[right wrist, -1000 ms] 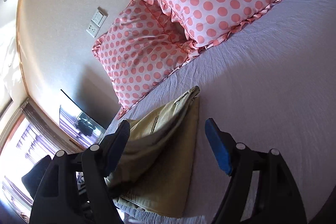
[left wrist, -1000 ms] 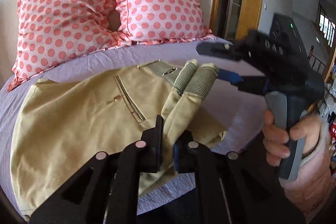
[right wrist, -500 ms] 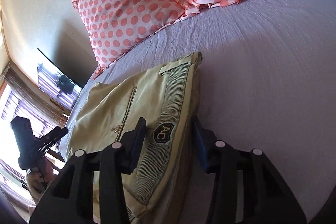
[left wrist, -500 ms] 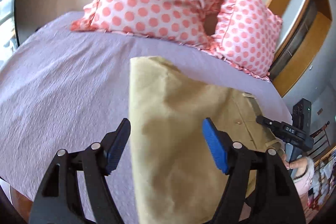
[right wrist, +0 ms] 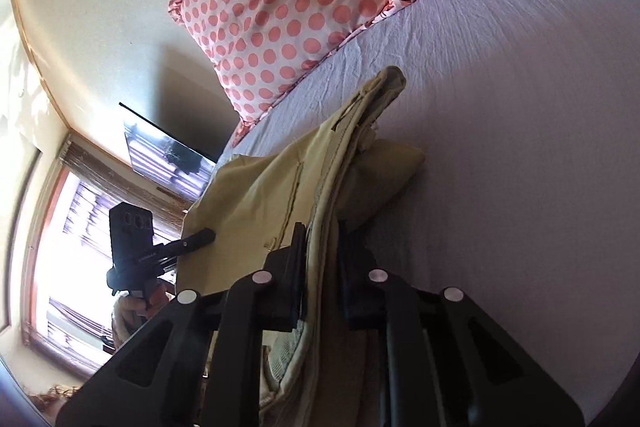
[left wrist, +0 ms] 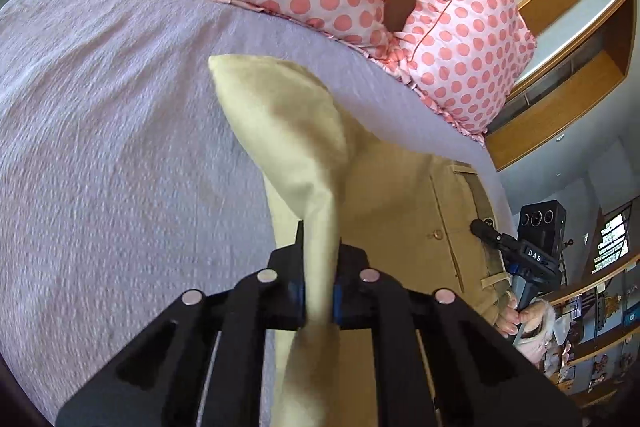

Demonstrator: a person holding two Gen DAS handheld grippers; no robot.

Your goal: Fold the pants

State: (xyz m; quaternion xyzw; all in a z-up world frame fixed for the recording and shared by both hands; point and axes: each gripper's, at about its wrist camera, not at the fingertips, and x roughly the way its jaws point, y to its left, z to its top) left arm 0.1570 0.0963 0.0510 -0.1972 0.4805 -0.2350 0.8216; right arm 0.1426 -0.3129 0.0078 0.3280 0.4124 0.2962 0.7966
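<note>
Mid-fold: left gripper (left wrist: 319,297) and right gripper (right wrist: 320,301) each clamp khaki cotton pants (left wrist: 400,227), ready for carrying toward twelve o'clock over lilac bedsheet (left wrist: 120,147).

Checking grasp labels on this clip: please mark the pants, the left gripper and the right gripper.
pants (left wrist: 280,131), left wrist view, on the lifted fold.
left gripper (left wrist: 319,283), left wrist view, between its fingertips.
right gripper (right wrist: 320,267), right wrist view, between its fingertips, on the waistband.
</note>
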